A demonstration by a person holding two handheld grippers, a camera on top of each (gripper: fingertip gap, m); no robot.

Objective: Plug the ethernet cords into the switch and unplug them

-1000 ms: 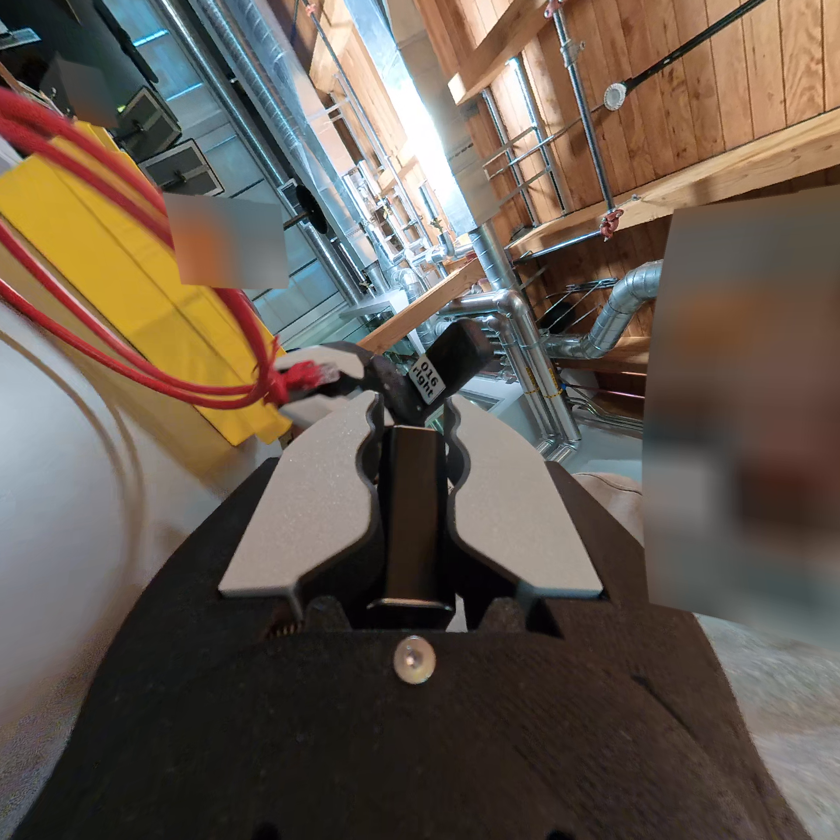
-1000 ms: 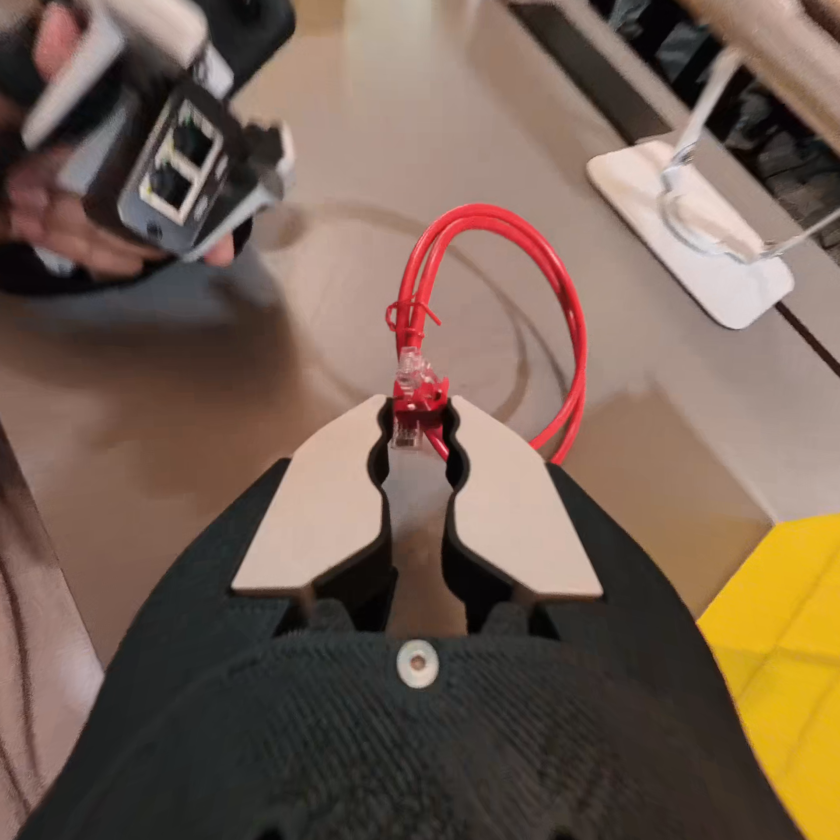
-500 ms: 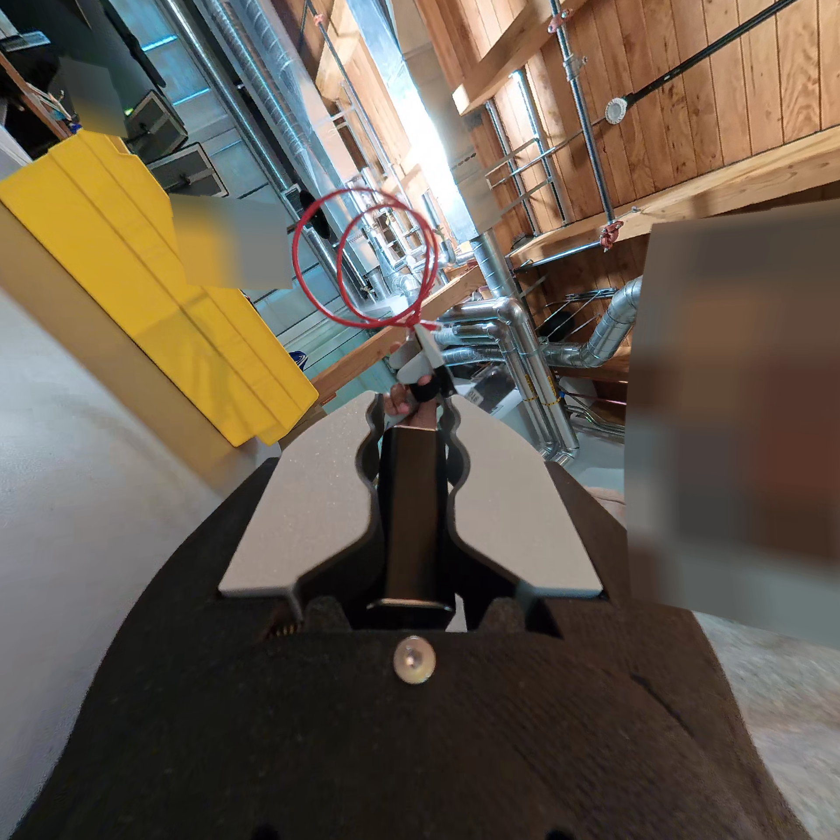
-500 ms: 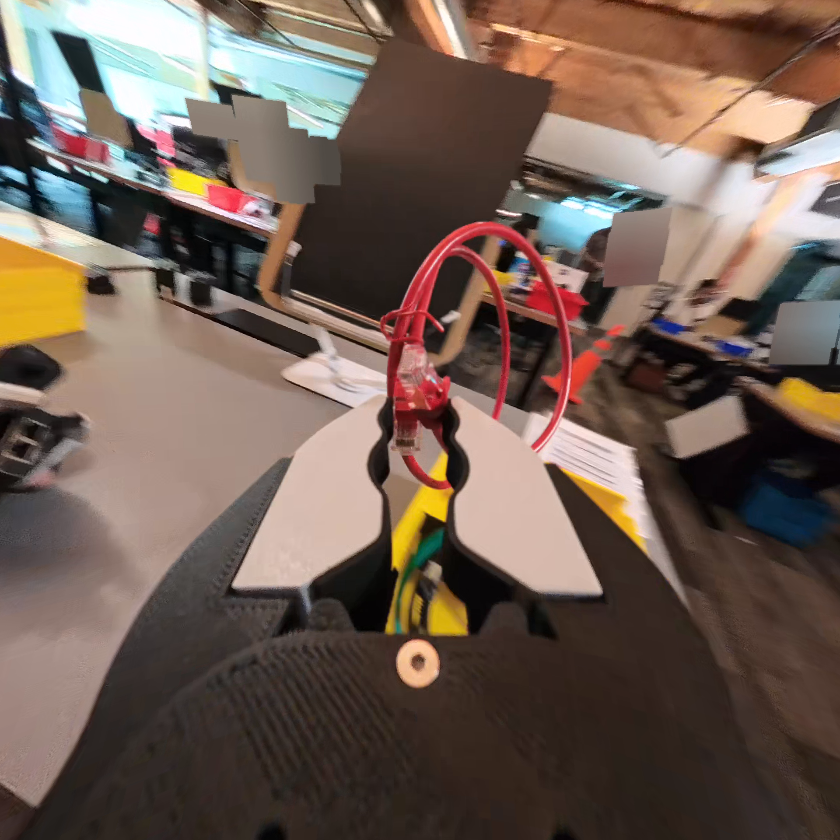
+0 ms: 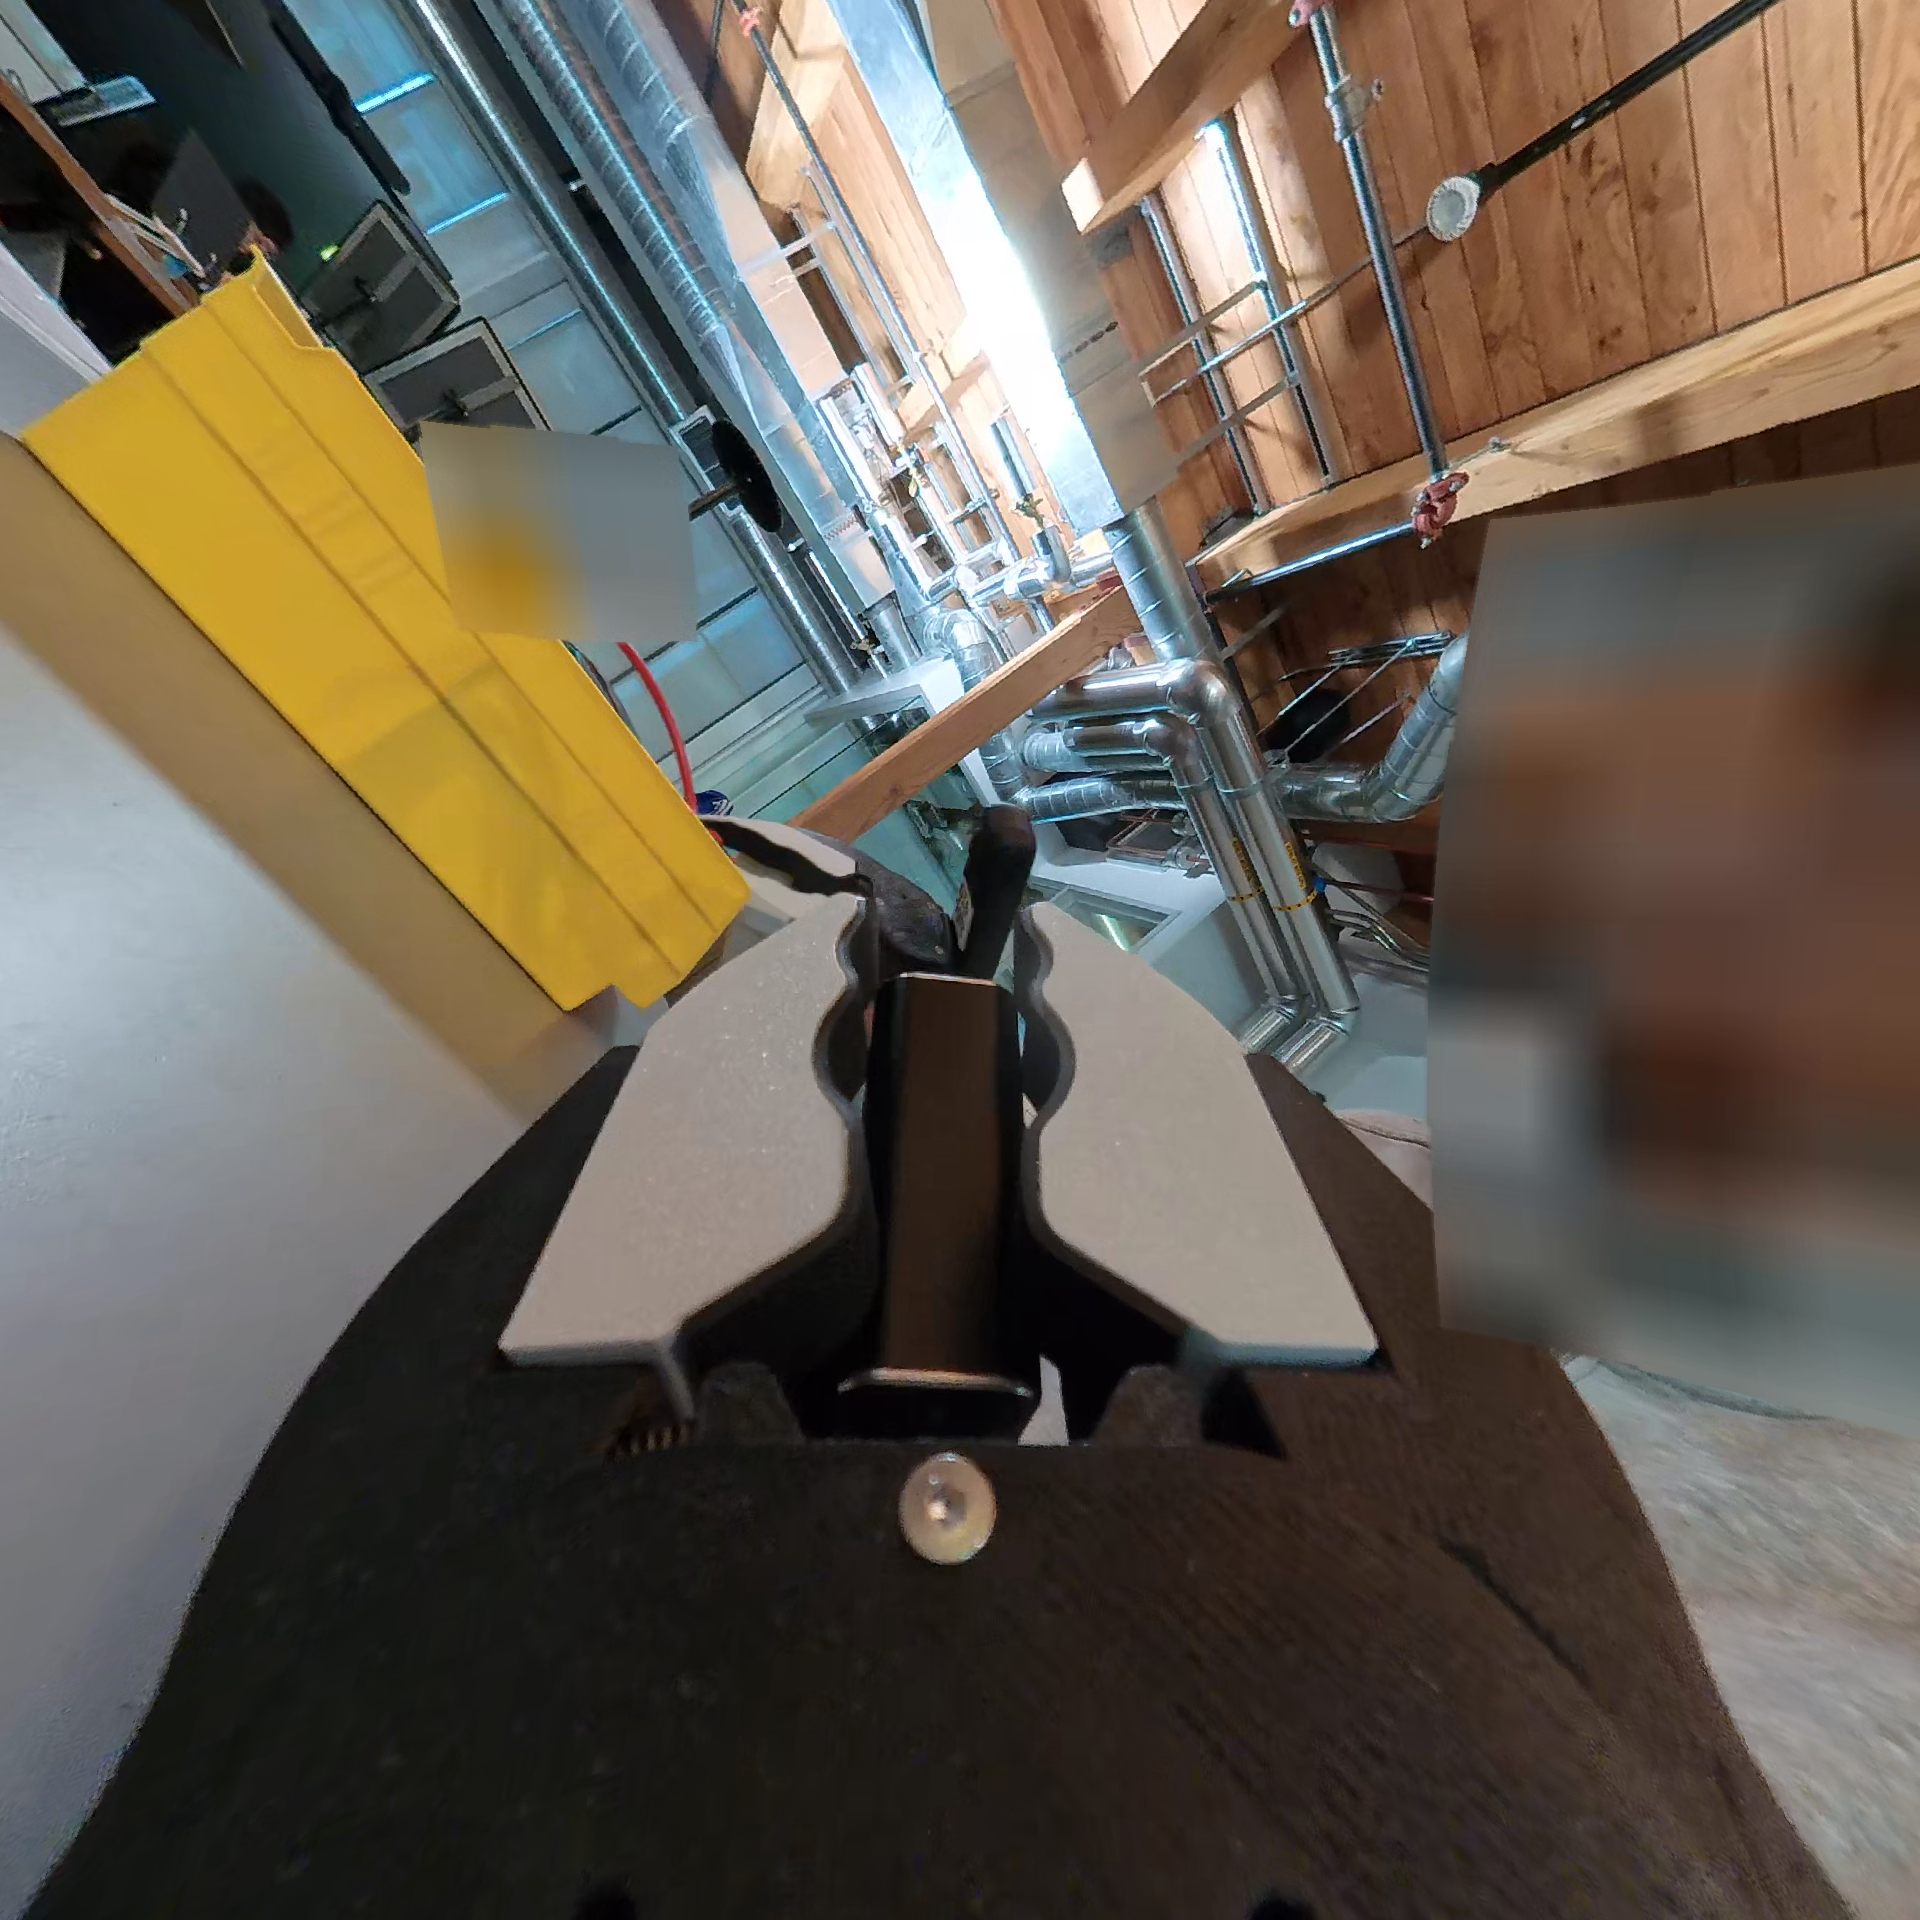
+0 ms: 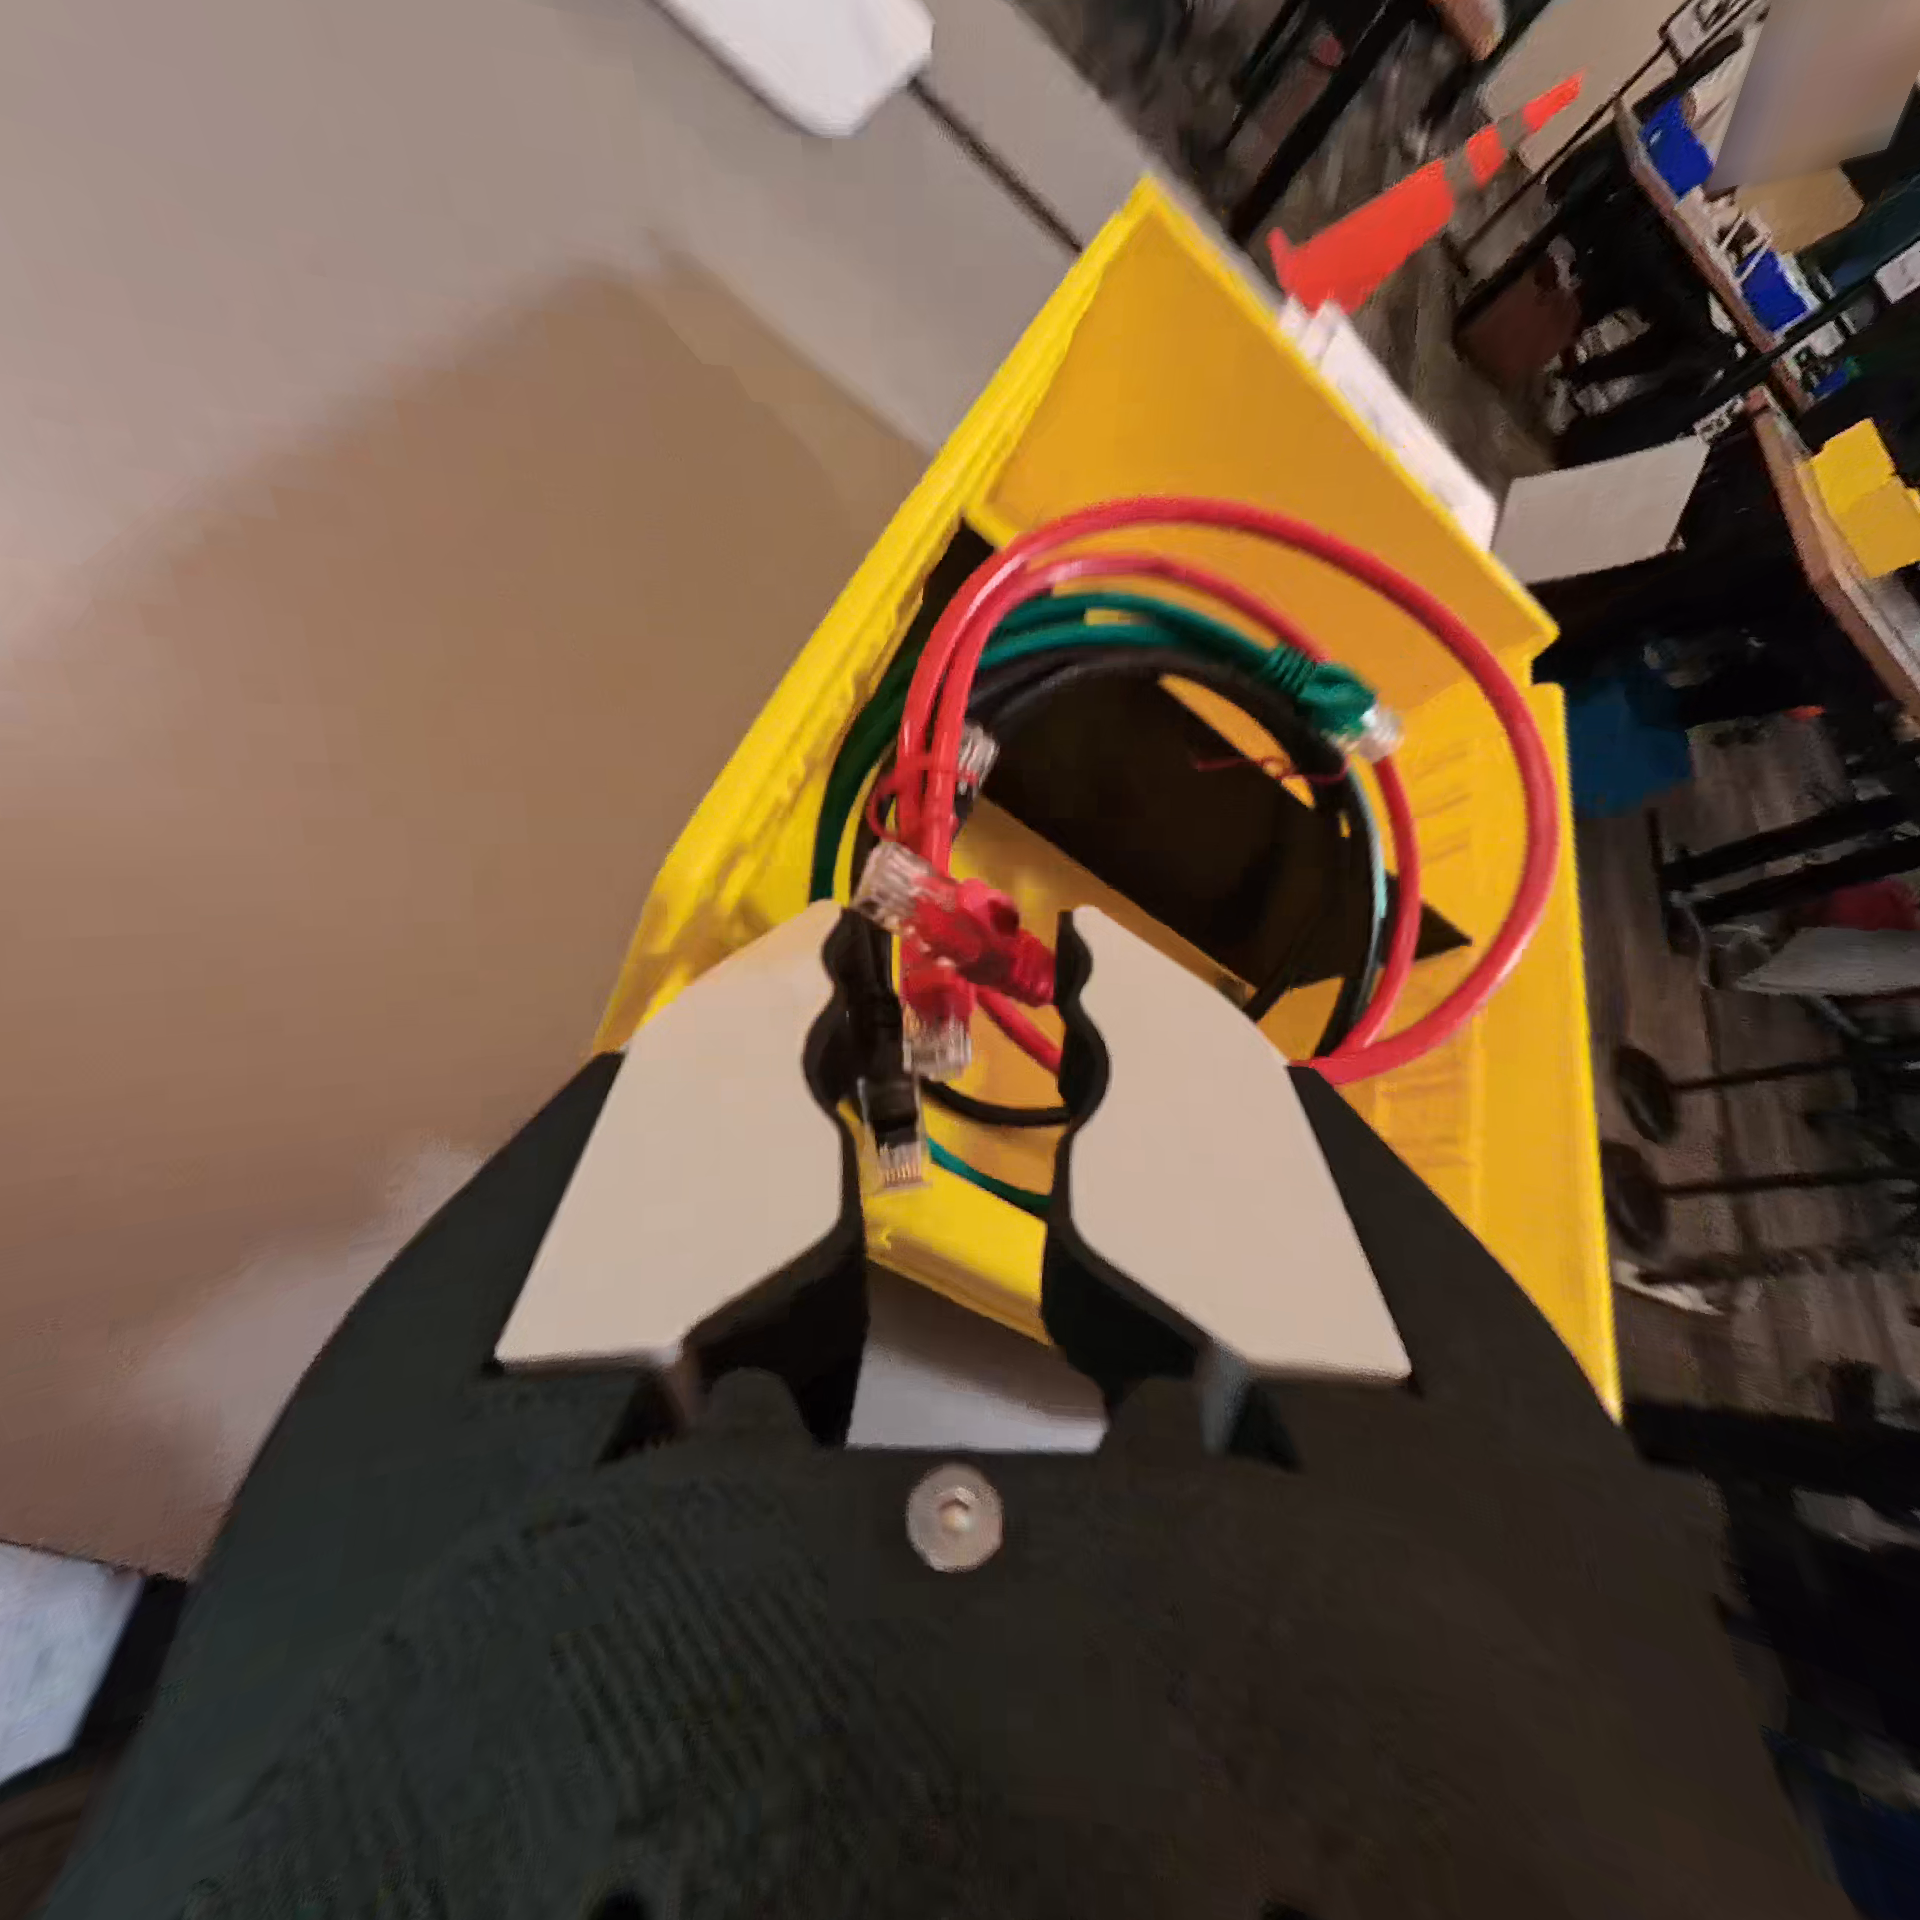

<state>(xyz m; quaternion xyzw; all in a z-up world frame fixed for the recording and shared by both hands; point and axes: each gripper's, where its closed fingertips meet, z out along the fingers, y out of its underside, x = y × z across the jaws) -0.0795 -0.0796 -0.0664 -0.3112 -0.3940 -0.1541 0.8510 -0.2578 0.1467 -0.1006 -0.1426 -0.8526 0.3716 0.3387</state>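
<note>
My left gripper (image 5: 945,935) is shut on the black switch (image 5: 940,1143), which stands lengthwise between the fingers and points up and away from the table. My right gripper (image 6: 951,925) is open above the yellow bin (image 6: 1195,416). The red ethernet cord (image 6: 1455,675) lies looped inside the bin, and its plugs (image 6: 966,935) sit loose between my open fingertips. A green cord (image 6: 1320,686) and a black cord (image 6: 878,1029) are coiled in the same bin. In the left wrist view the right gripper (image 5: 790,862) shows just past the yellow bin (image 5: 364,623).
The bin stands at the edge of the beige table (image 6: 364,623). A white stand base (image 6: 810,52) sits at the table's far side. An orange cone (image 6: 1392,223) and shelving stand on the floor beyond. The left wrist view looks up at wooden beams and metal pipes (image 5: 1195,727).
My right gripper swung down over the yellow bin and opened; the red cord it held now lies in the bin. My left gripper still holds the switch and has barely moved.
</note>
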